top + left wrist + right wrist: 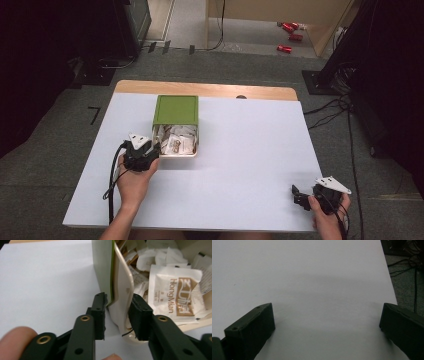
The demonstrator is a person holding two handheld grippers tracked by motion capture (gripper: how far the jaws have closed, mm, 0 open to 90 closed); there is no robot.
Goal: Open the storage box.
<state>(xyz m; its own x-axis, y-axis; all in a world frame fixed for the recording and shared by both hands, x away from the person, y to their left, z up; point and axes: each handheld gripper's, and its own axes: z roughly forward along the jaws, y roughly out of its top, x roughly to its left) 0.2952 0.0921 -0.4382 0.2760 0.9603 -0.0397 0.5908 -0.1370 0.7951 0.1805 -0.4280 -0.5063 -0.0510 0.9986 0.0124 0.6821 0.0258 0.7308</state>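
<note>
Black jaws of the left gripper (117, 315) clamp the near wall of the cream box (176, 153); its green lid (175, 109) hides the far half. Right gripper (327, 327) gapes, idle.

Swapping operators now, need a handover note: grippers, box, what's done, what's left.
Left gripper: jaws straddle the near-left corner wall of the cream box; whether the pads press on it cannot be told.
Right gripper: open, holding nothing, over bare white table at near right.
Box sits left of centre; green lid slid back, covering the far half. Sachets lie exposed inside.
Done: box partly open.
Left: probably finish opening or take sachets out.
</note>
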